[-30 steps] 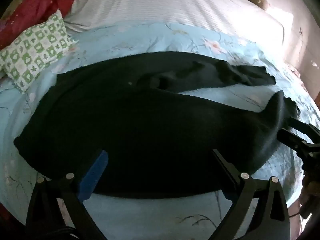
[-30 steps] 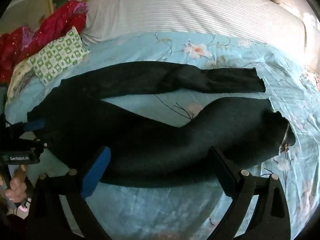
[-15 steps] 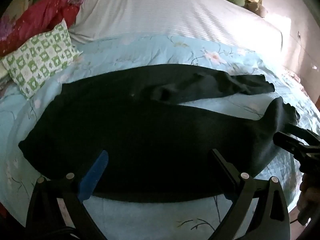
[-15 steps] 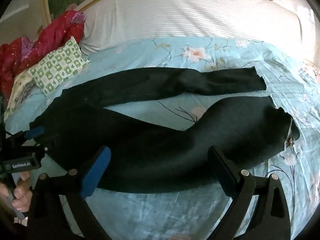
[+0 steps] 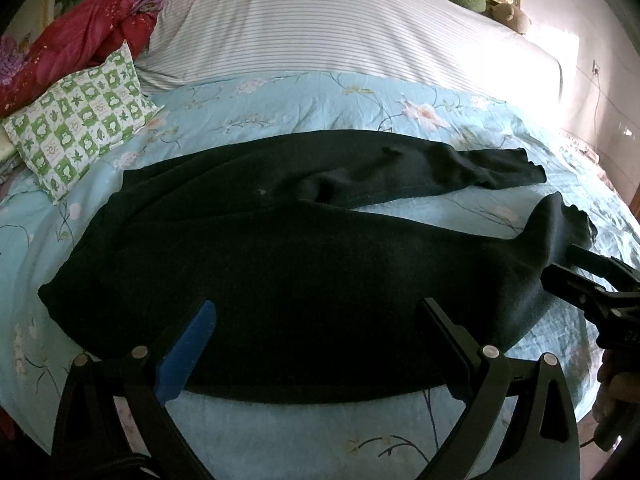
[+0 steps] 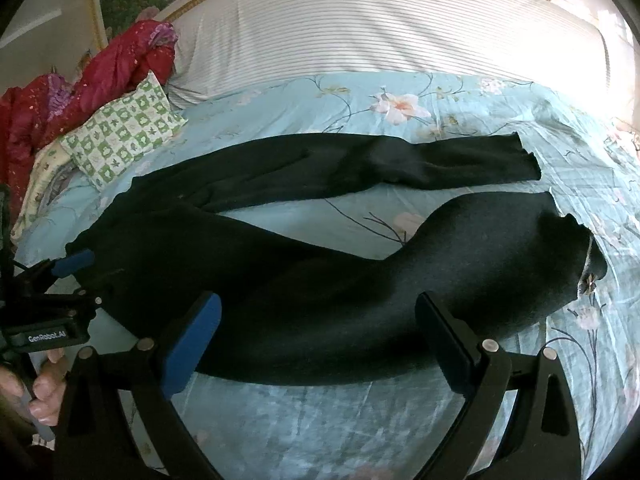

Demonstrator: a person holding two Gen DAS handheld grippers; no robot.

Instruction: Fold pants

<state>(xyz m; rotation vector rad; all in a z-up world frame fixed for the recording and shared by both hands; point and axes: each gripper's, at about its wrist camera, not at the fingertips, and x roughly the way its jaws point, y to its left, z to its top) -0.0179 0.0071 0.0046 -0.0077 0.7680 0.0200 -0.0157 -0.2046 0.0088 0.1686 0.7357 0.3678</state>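
Black pants [image 5: 280, 272] lie spread flat on a light blue floral bedsheet [image 5: 320, 96], waist at the left, two legs running right and splayed apart. They also show in the right wrist view [image 6: 320, 280]. My left gripper [image 5: 316, 328] is open and empty, hovering above the near edge of the waist and thigh part. My right gripper [image 6: 320, 320] is open and empty above the near leg. The right gripper also shows at the right edge of the left wrist view [image 5: 576, 280], near the near leg's cuff.
A green-and-white checked pillow [image 5: 80, 120] and a red quilt [image 5: 80, 36] lie at the far left. A white striped cover [image 5: 340, 24] lies across the far side of the bed. The bed's near edge runs just below both grippers.
Both grippers have pulled back and up a little, so more of the pants and bed shows. The pants have not moved. Both grippers stay open.
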